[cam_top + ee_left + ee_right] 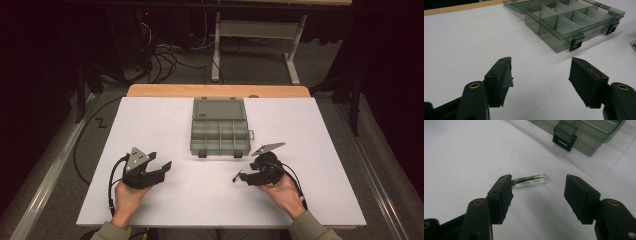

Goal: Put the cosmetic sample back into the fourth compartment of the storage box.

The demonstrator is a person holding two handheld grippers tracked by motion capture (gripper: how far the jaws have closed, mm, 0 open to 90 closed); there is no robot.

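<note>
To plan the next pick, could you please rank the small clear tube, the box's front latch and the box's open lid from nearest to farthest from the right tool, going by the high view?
1. Small clear tube: on the table at the right tool's tips.
2. Front latch: on the compartment box's near edge, right side.
3. Open lid: lying flat behind the compartments, farthest back.

Right claw spread over a small clear piece

Right claw (537, 191) stands open; a small clear glassy tube (530, 180) lies on the white tabletop (461, 157), touching the nine-o'clock jaw's tip; a smoky grey plastic compartment box (584, 135) sits at one o'clock.

Bare table (165, 200) between grippers; organizer box (220, 132) blocks beyond.
</note>
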